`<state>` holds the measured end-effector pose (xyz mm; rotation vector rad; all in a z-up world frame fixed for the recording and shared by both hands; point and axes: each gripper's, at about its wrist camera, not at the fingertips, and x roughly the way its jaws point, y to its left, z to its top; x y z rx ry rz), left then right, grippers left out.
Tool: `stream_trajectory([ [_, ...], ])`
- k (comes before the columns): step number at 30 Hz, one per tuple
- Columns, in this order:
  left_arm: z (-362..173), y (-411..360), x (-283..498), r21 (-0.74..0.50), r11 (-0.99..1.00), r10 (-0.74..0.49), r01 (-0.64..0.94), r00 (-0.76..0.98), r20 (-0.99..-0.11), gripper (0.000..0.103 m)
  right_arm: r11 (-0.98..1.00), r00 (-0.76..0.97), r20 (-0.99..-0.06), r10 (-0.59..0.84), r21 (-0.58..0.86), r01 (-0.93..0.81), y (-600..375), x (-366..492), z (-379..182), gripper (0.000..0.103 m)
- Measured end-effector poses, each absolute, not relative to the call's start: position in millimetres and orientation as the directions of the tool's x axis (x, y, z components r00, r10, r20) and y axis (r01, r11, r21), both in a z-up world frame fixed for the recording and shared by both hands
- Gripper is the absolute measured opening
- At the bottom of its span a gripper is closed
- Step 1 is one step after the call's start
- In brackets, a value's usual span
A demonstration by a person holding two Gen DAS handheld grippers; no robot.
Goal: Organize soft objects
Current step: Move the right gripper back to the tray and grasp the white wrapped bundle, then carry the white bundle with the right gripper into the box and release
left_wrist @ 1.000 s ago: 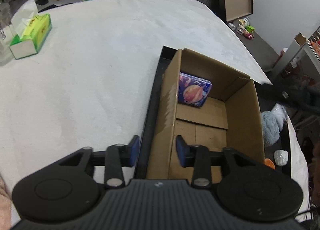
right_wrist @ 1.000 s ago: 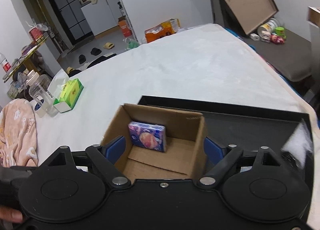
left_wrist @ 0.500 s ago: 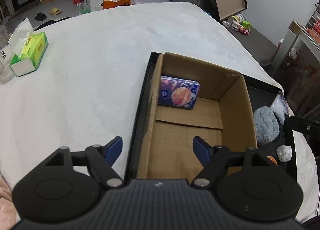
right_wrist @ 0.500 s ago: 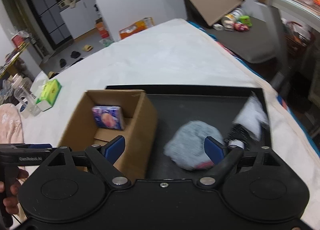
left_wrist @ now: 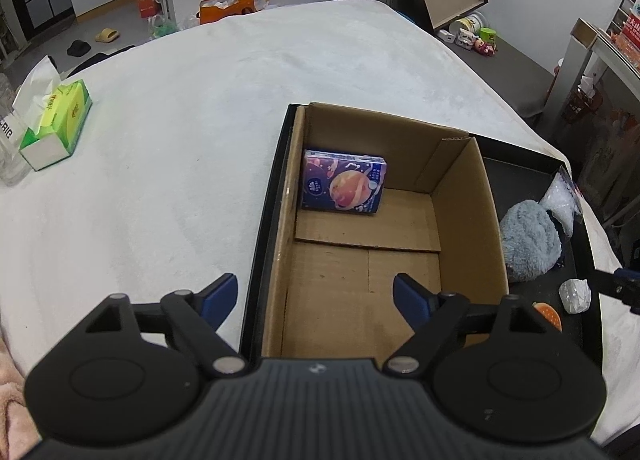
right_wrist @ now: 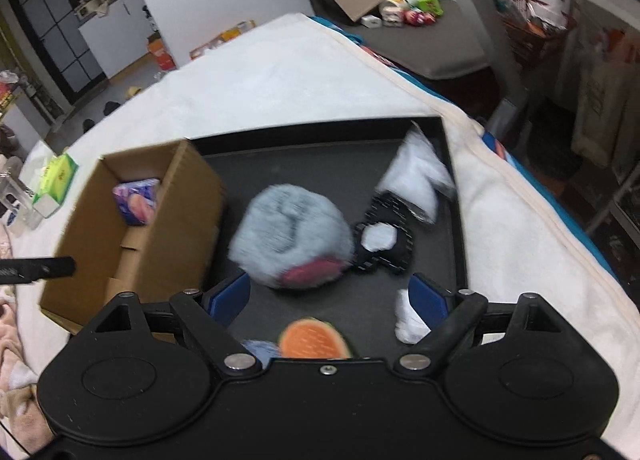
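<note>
An open cardboard box (left_wrist: 460,196) stands in a black tray (left_wrist: 264,220) and holds a purple tissue pack (left_wrist: 343,187). My left gripper (left_wrist: 314,296) is open and empty over the box's near end. In the right wrist view the tray (right_wrist: 456,196) holds a grey fluffy plush (right_wrist: 292,234), a black-and-white item (right_wrist: 384,240), a white plastic bag (right_wrist: 416,176), a small white lump (right_wrist: 406,320) and an orange plush slice (right_wrist: 312,340). My right gripper (right_wrist: 328,296) is open and empty just in front of the grey plush. The box (right_wrist: 132,228) is to its left.
The tray sits on a white cloth-covered table (left_wrist: 160,132). A green tissue box (left_wrist: 56,124) stands at the far left. A pink towel (left_wrist: 12,412) lies at the near left edge. The table's right edge (right_wrist: 540,220) drops off to the floor.
My left gripper opened wide and pulled back a little from the box. My right gripper swung right, from over the box to over the tray's soft items, closer to the grey plush.
</note>
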<state>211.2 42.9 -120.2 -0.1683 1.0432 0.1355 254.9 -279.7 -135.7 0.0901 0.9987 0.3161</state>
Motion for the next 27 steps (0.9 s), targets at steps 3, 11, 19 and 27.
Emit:
stream_trajectory([
  [3,-119.1,38.1,212.8,-0.066,0.983,0.03,-0.173,0.502,-0.864,0.084,0.957,0.493,-0.824,0.281,0.206,-0.202,-289.3,256.4,-146.1,0.086],
  [11,-120.7,26.1,217.6,-0.049,0.992,0.016,-0.117,0.498,-0.867,0.084,0.966,0.472,-0.845,0.251,0.188,-0.177,-307.8,263.2,-168.8,0.082],
  [19,-120.2,22.5,219.4,-0.033,0.996,0.014,-0.086,0.499,-0.866,0.084,0.967,0.439,-0.865,0.243,0.179,-0.182,-308.9,269.4,-187.9,0.072],
  [27,-122.2,28.0,219.4,-0.039,0.994,0.015,-0.099,0.496,-0.868,0.084,0.972,0.422,-0.88,0.216,0.154,-0.176,-306.8,270.9,-195.3,0.038],
])
